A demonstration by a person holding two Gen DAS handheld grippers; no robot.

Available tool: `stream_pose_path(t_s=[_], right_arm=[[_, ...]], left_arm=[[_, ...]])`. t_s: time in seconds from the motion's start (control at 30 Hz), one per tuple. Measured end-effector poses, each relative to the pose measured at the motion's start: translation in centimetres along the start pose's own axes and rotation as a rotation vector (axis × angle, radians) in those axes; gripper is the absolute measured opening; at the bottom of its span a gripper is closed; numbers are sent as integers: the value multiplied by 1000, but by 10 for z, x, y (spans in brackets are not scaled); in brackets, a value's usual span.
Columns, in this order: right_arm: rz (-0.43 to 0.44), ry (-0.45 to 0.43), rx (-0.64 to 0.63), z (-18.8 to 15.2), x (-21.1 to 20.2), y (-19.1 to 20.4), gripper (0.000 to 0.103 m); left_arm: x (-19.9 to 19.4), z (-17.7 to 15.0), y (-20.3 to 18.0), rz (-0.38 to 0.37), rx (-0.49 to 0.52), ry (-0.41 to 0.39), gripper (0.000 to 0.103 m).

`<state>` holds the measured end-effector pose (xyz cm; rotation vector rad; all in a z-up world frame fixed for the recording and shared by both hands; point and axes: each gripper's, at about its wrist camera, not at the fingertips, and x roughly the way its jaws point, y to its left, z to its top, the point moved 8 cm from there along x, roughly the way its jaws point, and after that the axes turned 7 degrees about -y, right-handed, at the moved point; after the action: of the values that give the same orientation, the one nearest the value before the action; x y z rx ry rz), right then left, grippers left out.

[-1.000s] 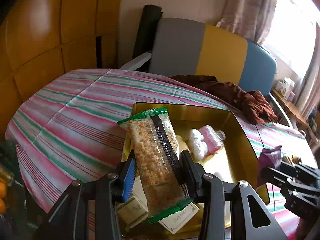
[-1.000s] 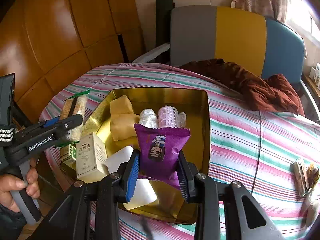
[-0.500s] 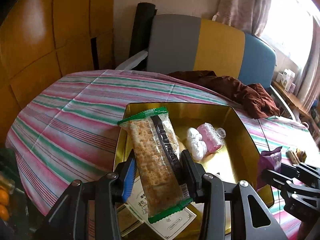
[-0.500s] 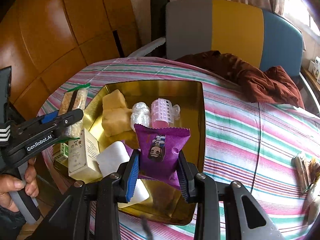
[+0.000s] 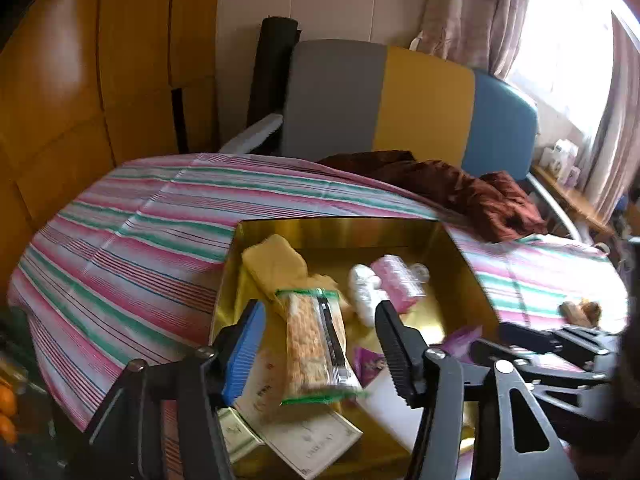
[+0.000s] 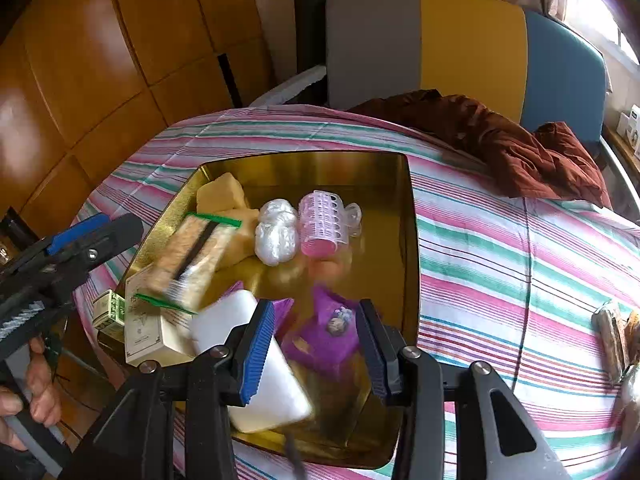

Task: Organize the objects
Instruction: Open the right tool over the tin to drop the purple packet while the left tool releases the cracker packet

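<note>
A gold tray (image 6: 412, 216) sits on the striped table. My left gripper (image 5: 320, 340) is open above its near left corner; the green-edged cracker pack (image 5: 314, 346) lies loose below it, also seen in the right wrist view (image 6: 188, 258), blurred, on a cream box (image 6: 142, 330). My right gripper (image 6: 316, 340) is open over the tray's near side; the purple snack packet (image 6: 326, 336) lies loose between the fingers, blurred. The tray also holds yellow sponges (image 6: 222, 196), a white ball (image 6: 278, 232), a pink hair roller (image 6: 324, 224) and a white block (image 6: 256, 356).
A brown cloth (image 6: 500, 140) lies at the table's far right. Wrapped snacks (image 6: 614, 336) lie at the right edge. A grey, yellow and blue seat back (image 6: 460, 48) stands behind the table, with wooden panels (image 6: 100, 60) at left.
Both grippers have opened. The cracker pack has dropped from the left one and the purple packet from the right one, both into the tray.
</note>
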<state>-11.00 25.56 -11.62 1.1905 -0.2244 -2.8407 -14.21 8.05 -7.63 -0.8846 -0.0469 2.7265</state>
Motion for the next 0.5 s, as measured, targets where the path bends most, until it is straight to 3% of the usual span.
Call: stream_pose_path(t_s=[0.07,0.2,0.3,0.5], right_arm=[[0,-4,4,-1,-2,0,42],[-11,-16,18,-4,-8,-3,42],[-28,-28,32,-6,-15,-9,42],[-82,-69,56,-8,-36,-26,42]], left_arm=[[-7,3,-3,-25,-19,-10,67],[-19,7,-13,-44,2,-26,68],[-27,7,-25,-58,35,-38,75],[-39,2,-60,-96,142,-62,76]])
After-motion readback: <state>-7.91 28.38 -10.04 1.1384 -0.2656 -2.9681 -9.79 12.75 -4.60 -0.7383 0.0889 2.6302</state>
